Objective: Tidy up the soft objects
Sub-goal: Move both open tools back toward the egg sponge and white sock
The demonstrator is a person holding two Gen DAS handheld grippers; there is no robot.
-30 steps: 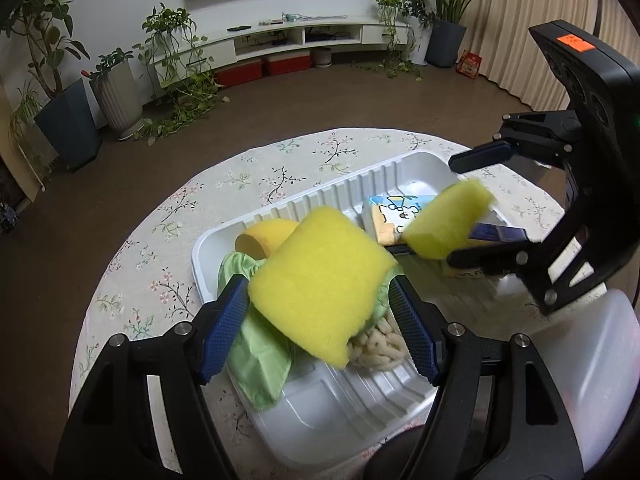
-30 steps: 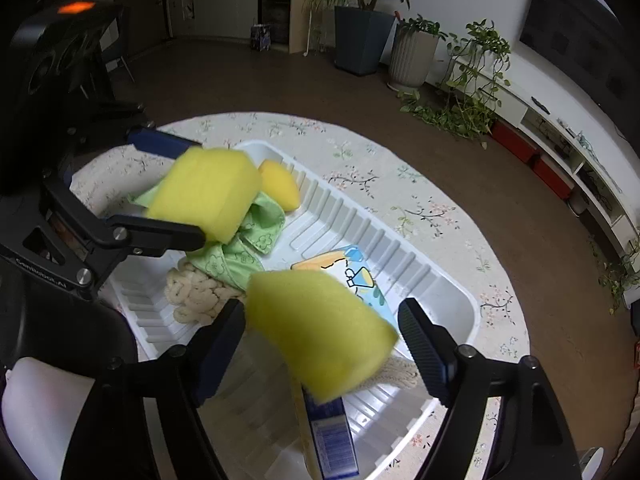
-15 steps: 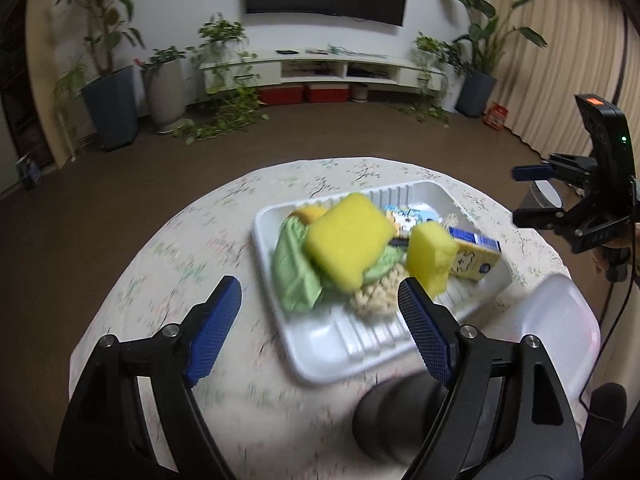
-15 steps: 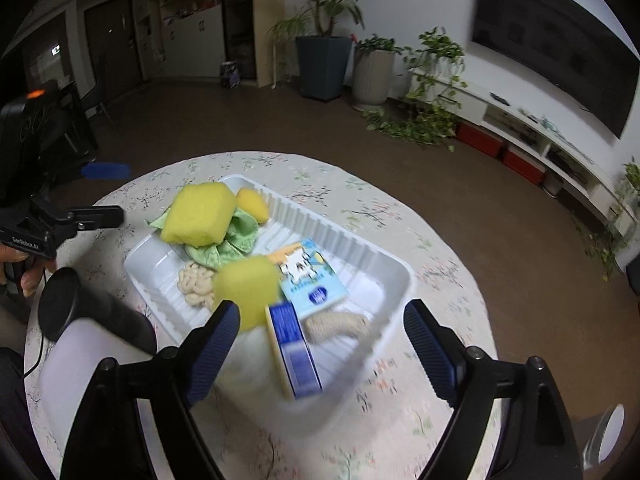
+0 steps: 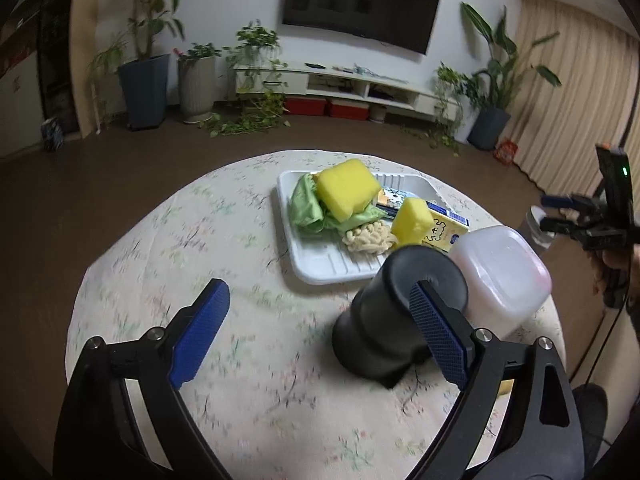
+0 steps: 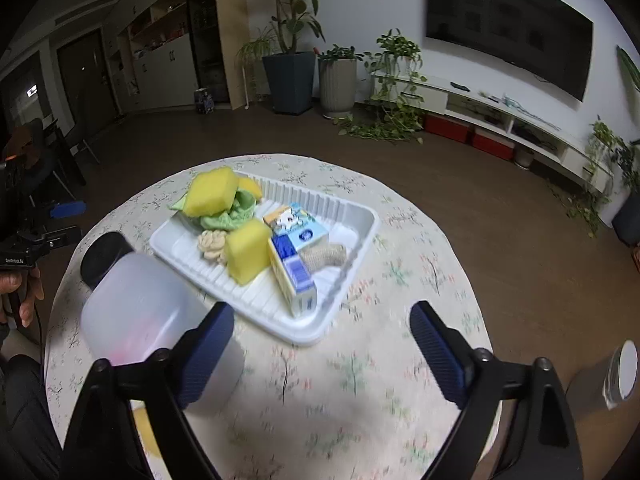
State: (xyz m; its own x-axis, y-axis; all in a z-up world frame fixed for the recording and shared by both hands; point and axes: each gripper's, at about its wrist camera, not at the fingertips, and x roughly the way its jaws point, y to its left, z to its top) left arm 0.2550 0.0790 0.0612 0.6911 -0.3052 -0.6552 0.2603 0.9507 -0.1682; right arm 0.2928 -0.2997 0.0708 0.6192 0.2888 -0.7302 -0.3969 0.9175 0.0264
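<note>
A white ribbed tray (image 5: 320,268) (image 6: 344,216) on the round floral table holds a large yellow sponge (image 5: 347,189) (image 6: 210,191) on a green cloth (image 5: 304,206) (image 6: 228,216), a smaller yellow sponge (image 5: 412,222) (image 6: 248,254), a cream knitted piece (image 5: 366,238) (image 6: 212,243), a beige woven roll (image 6: 324,256) and two cartons (image 6: 294,244). My left gripper (image 5: 320,340) is open and empty, well back from the tray. My right gripper (image 6: 322,354) is open and empty, also back from the tray; it shows far right in the left wrist view (image 5: 560,212).
A black cylinder (image 5: 396,316) (image 6: 105,254) lies on its side with a translucent white lidded container (image 5: 500,276) (image 6: 144,312) beside it, between the grippers and the tray. A grey can (image 6: 616,372) stands off the table's right. Plants and a TV bench line the far wall.
Both grippers let go of their yellow sponges, which now rest in the tray, and have pulled back and away from the tray, jaws open.
</note>
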